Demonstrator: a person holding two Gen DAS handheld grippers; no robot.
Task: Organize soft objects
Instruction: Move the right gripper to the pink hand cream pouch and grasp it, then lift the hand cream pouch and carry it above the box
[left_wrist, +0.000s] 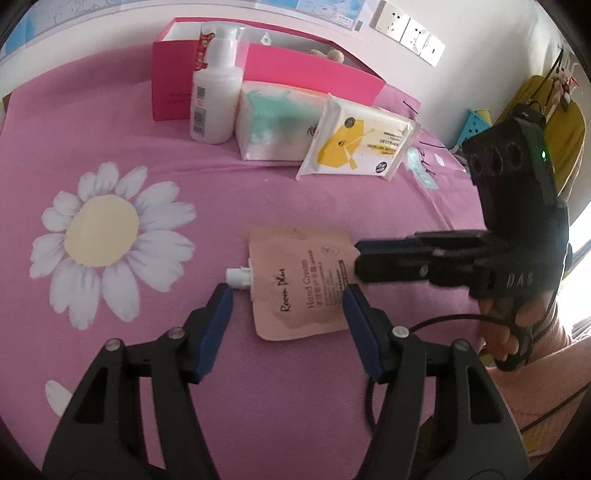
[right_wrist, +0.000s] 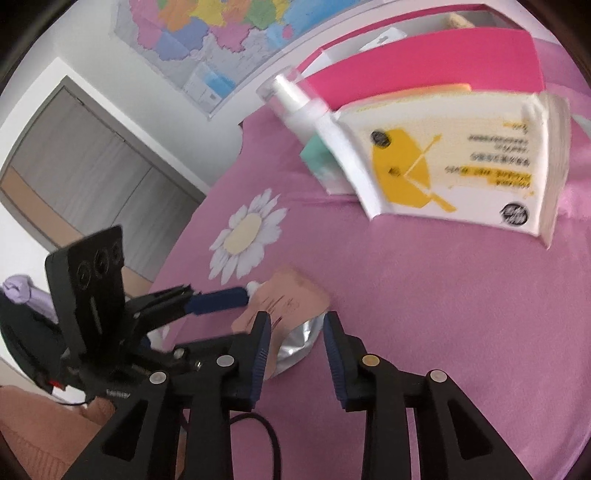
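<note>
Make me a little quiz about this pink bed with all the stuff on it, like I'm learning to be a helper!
1. True or false: the white plastic pump bottle stands upright.
2. Pick one. What lies between the open fingers of the left gripper?
A. a flat peach hand-cream pouch with a white spout
B. a metal spoon
C. a rolled-up sock
3. Fill the gap: the pink bedsheet has a big white ____ with a pale yellow middle printed on it.

Key: 1 true. 2 A. 3 flower.
</note>
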